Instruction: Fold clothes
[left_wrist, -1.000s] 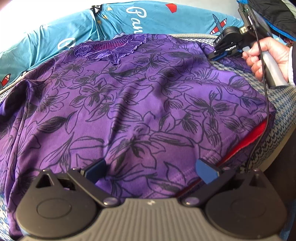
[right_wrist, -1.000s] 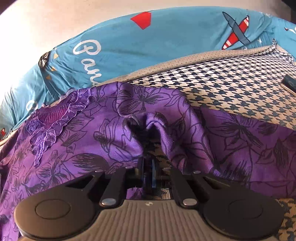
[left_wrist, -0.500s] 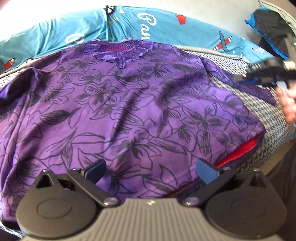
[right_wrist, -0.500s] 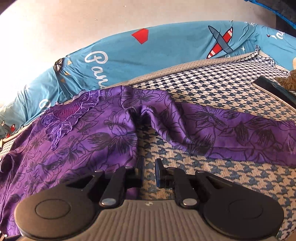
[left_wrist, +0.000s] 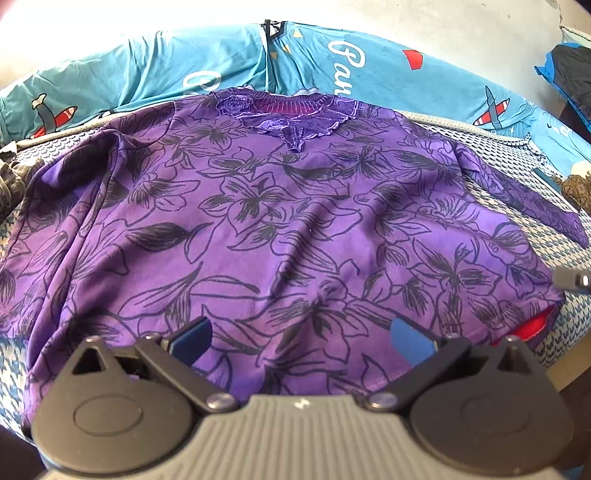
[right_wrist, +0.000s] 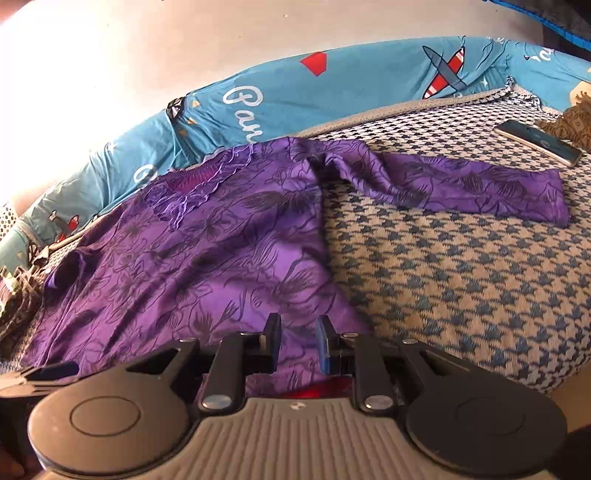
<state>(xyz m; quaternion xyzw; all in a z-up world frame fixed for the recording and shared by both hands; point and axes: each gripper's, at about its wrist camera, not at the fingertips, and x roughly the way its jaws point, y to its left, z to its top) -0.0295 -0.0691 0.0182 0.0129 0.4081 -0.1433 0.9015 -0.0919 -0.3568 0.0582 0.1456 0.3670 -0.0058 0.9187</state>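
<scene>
A purple top with black flower print (left_wrist: 288, 229) lies spread flat on a houndstooth blanket (right_wrist: 461, 258), lace neckline (left_wrist: 291, 114) at the far side. Its right sleeve (right_wrist: 472, 184) is stretched out sideways on the blanket. A red lining (left_wrist: 535, 325) shows at the hem's right corner. My left gripper (left_wrist: 301, 338) is open wide and empty, just above the hem at the near edge. My right gripper (right_wrist: 297, 341) is partly open and empty, over the top's near right hem corner (right_wrist: 288, 317), apart from the cloth.
Teal pillows with airplane print (left_wrist: 388, 74) line the far side against a pale wall. A phone (right_wrist: 539, 142) lies on the blanket at the far right beside a brown fringed cloth (right_wrist: 572, 122). Another brown cloth (left_wrist: 9, 181) sits at the left edge.
My right gripper let go of the sleeve near the shoulder, opened, and pulled back to the near right hem corner. My left gripper backed away, so the whole top now shows.
</scene>
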